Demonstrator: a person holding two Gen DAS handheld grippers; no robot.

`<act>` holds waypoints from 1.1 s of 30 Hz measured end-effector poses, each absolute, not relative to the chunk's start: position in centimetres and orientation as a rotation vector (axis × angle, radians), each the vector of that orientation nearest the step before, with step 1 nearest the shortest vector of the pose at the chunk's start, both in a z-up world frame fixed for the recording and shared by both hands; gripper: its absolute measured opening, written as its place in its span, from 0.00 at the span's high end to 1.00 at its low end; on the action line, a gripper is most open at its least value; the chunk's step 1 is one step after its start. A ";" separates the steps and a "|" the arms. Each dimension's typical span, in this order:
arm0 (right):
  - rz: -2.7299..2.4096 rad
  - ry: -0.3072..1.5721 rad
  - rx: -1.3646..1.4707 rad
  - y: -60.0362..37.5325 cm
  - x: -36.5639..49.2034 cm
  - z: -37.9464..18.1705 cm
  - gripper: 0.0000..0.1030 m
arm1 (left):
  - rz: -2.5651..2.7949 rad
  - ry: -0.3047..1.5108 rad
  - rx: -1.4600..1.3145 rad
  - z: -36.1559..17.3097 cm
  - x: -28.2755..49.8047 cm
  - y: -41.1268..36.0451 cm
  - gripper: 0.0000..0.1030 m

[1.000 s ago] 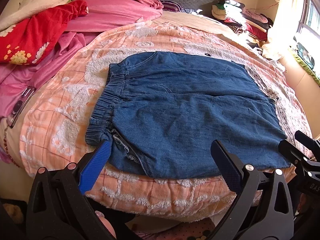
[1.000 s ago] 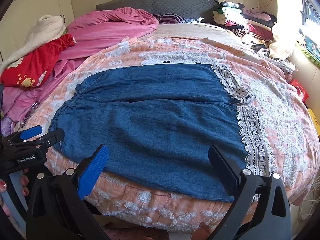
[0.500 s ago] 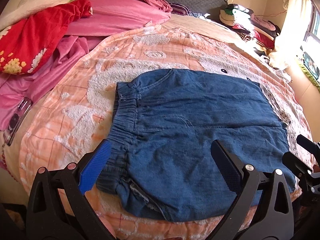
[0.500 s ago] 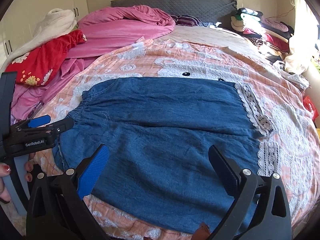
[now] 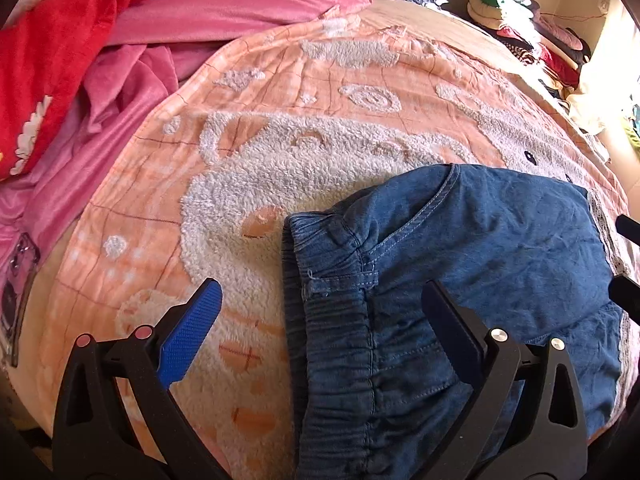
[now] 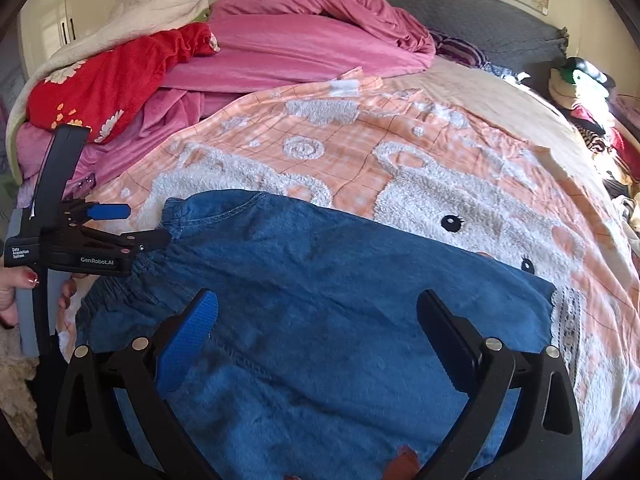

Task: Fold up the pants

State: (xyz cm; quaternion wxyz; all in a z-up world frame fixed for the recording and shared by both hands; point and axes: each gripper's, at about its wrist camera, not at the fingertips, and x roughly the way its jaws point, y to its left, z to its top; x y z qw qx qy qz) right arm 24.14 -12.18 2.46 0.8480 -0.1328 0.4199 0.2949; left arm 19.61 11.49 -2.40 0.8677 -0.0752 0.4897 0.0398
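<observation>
Blue denim pants (image 5: 472, 264) with an elastic waistband (image 5: 332, 340) and lace-trimmed hems (image 6: 566, 320) lie flat on the bed. My left gripper (image 5: 320, 312) is open and empty, hovering over the waistband end. It also shows in the right wrist view (image 6: 132, 228), at the waistband's far corner. My right gripper (image 6: 316, 316) is open and empty above the middle of the pants. A piece of it shows at the right edge of the left wrist view (image 5: 628, 264).
An orange and white fleece blanket (image 6: 360, 148) covers the bed. Pink bedding (image 6: 304, 40) and a red floral cloth (image 6: 112, 84) are piled at the far left. A phone (image 5: 16, 280) lies by the left edge. Stacked clothes (image 5: 532, 28) sit at the far right.
Both grippers have moved forward and down over the bed, closer to the pants. The left one now hangs over the waistband, the right one over the middle. Both stayed open.
</observation>
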 end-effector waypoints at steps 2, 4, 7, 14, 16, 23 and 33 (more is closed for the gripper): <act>0.629 0.905 -0.302 -11.5 25.6 1.7 0.04 | 0.072 1.022 -0.166 -2.8 20.4 12.2 0.09; 0.655 0.913 -0.316 -11.0 26.7 1.2 0.04 | 0.058 1.014 -0.181 -3.1 21.0 12.8 0.09; 0.659 0.917 -0.361 -10.2 28.5 0.2 0.04 | 0.033 1.018 -0.196 -3.5 21.9 13.7 0.09; 0.672 0.958 -0.384 -9.3 32.1 -1.4 0.04 | -0.025 1.025 -0.153 -4.3 24.0 13.0 0.51; 0.696 0.957 -0.393 -8.9 32.9 -1.6 0.04 | -0.025 1.014 -0.115 -4.4 24.1 12.2 0.62; 0.789 0.932 -0.527 -6.7 34.0 -2.5 0.04 | -0.042 0.872 -0.080 -1.2 21.6 11.7 0.69; 0.925 0.935 -0.549 -5.0 32.0 -3.2 0.69 | -0.064 0.786 -0.025 0.9 18.5 10.3 0.69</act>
